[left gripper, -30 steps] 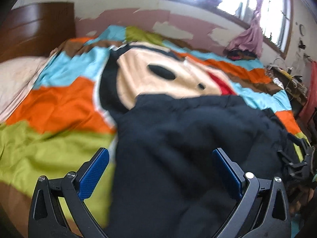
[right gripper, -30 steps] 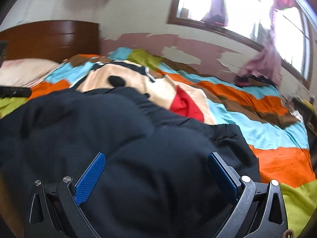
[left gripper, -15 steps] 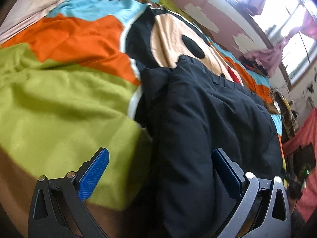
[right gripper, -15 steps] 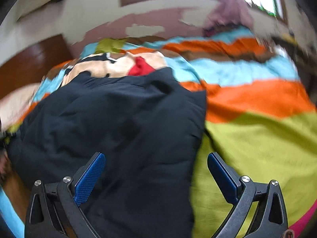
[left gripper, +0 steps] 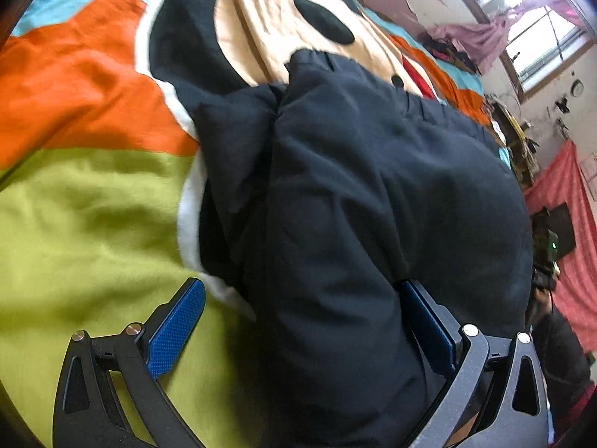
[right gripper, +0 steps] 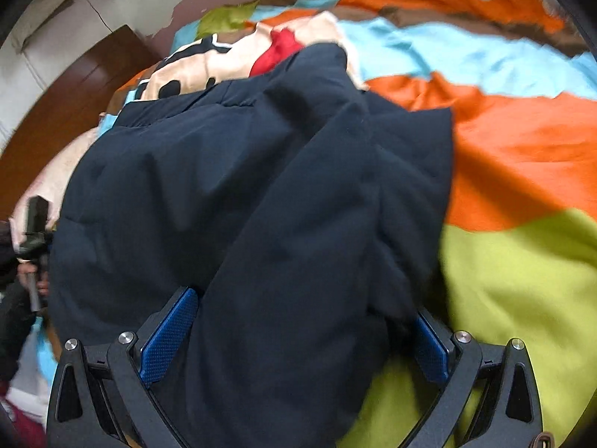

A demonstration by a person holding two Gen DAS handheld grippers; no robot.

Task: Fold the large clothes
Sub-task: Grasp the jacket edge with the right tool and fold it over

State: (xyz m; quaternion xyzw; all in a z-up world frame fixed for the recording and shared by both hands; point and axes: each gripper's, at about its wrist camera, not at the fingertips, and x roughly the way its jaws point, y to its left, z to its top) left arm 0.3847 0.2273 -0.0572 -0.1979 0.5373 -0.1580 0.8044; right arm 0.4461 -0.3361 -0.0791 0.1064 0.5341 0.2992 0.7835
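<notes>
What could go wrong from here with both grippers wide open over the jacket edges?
1. The left gripper spans thick padded folds of the dark jacket; closing may catch only the top layer, so the fold could slip.
2. The right gripper sits close above the bedspread; closing might pinch the quilt too.
3. Both views are motion-blurred, so the grasp may land off the edge.

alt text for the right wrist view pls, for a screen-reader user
A bulky dark navy padded jacket lies bunched on a bright patchwork cartoon bedspread, and the open right gripper straddles its near edge, blue finger pads on either side of the fabric. A wooden headboard and peeling wall sit behind; the image is slightly motion-blurred.
</notes>
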